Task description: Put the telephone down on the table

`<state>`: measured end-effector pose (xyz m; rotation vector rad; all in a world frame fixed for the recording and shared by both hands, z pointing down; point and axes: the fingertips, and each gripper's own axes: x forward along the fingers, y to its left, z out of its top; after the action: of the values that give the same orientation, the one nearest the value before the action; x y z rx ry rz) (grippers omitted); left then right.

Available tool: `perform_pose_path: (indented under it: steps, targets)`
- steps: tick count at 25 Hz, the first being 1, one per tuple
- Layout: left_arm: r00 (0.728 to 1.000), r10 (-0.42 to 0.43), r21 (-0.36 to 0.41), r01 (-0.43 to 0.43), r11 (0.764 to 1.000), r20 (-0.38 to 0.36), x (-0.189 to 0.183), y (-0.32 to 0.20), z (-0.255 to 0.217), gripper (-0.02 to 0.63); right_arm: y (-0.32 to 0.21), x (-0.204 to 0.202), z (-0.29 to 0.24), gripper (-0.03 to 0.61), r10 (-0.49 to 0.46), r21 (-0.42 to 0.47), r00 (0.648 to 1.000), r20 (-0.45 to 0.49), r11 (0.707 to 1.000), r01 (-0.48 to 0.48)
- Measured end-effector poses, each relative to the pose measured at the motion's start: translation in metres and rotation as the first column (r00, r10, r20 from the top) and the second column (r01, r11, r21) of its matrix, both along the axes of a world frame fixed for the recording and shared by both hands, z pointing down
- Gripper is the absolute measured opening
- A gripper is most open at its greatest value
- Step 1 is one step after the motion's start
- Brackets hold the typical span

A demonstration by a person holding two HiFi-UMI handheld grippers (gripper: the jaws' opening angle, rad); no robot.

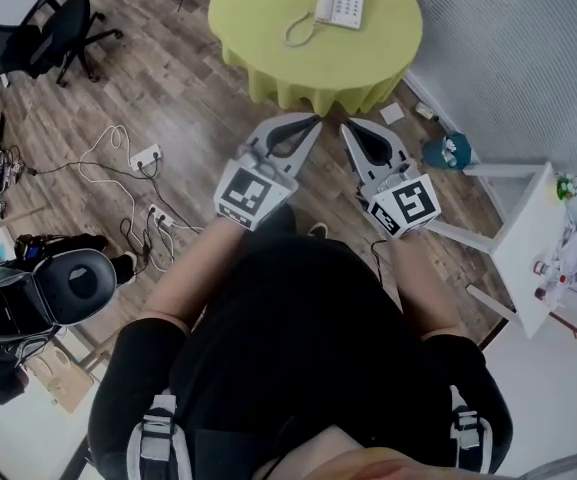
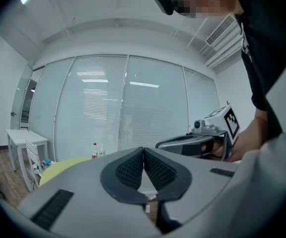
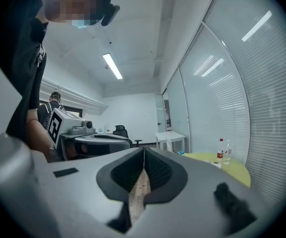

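The white telephone (image 1: pixel 341 0) lies with its coiled cord (image 1: pixel 301 31) on a round table under a yellow-green cloth (image 1: pixel 298 68), at the top of the head view. Both grippers are held side by side in front of the person's body, short of the table and pointing toward it. My left gripper (image 1: pixel 314 120) (image 2: pixel 143 149) is shut with nothing between its jaws. My right gripper (image 1: pixel 346 126) (image 3: pixel 143 149) is also shut and empty. Each gripper view shows the other gripper beside it and a strip of the yellow-green table (image 2: pixel 63 166) (image 3: pixel 234 171).
Two bottles (image 3: pixel 222 151) stand on the round table's far side. A white table (image 1: pixel 528 238) stands at the right with a teal object (image 1: pixel 446 151) near it. Cables and power strips (image 1: pixel 146 158) lie on the wooden floor at the left, beside office chairs (image 1: pixel 63 28).
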<state>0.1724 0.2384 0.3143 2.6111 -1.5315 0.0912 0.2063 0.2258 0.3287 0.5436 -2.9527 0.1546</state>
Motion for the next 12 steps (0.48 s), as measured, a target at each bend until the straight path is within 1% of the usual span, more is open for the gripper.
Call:
perform_pose_path:
  steps: [3, 8, 12]
  targets:
    - [1.000, 0.018, -0.002, -0.018, 1.000, -0.007, -0.019, -0.016, 0.001, 0.012, -0.014, -0.019, 0.001, 0.017, 0.012, -0.003, 1.000, -0.011, 1.000, -0.012]
    - [0.999, 0.043, -0.008, -0.043, 0.999, -0.017, -0.064, -0.043, 0.003, 0.012, -0.039, -0.061, 0.006, 0.017, 0.040, -0.016, 0.999, -0.026, 0.999, -0.040]
    - [0.998, 0.057, -0.012, -0.057, 0.998, -0.023, -0.083, -0.052, 0.008, 0.012, -0.047, -0.080, 0.012, 0.017, 0.053, -0.017, 0.998, -0.029, 0.998, -0.053]
